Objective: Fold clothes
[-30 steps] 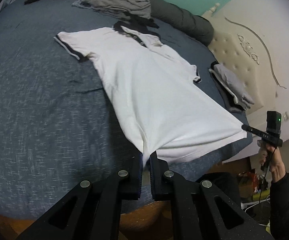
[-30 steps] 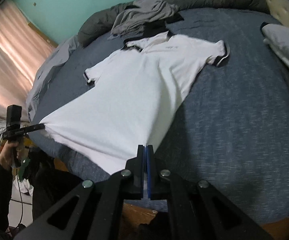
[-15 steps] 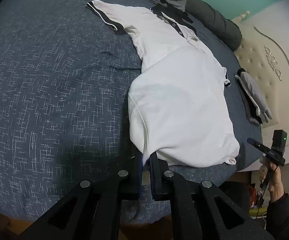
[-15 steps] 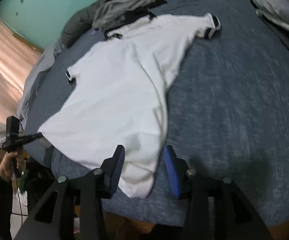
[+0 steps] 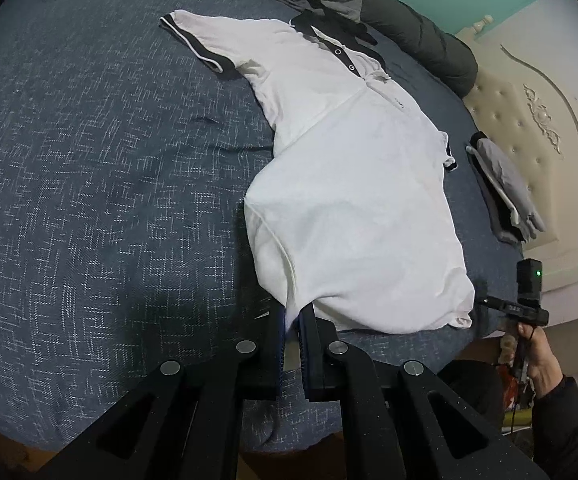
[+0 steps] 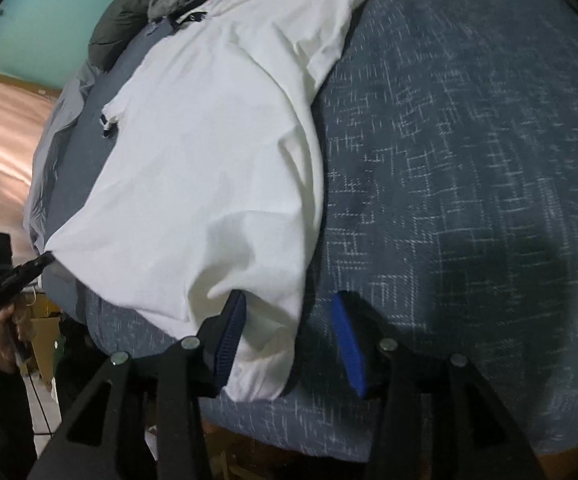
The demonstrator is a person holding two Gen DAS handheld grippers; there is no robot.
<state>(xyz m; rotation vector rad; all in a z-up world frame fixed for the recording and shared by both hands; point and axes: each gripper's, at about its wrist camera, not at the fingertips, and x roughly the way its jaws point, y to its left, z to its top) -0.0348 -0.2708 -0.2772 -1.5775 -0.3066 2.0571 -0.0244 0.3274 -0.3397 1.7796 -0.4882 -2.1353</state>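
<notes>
While left gripper [image 5: 292,314] pinches the shirt [image 5: 353,208] hem, right gripper [image 6: 289,324] gapes; shirt partly doubled at bed [image 5: 89,160] edge, sleeves unfolded.

Two black grippers, matte and faintly speckled. Left gripper [image 5: 292,322]: angular fingers with triangular cut-outs, four round silver screws, dark blue pads [image 5: 279,328]. Right gripper [image 6: 289,332]: same black build, silver screws, ribbed bright-blue pads [image 6: 349,344]. Green light on its camera block. Dark sleeve [image 5: 561,420] at the wrist; thin black cable below.
</notes>
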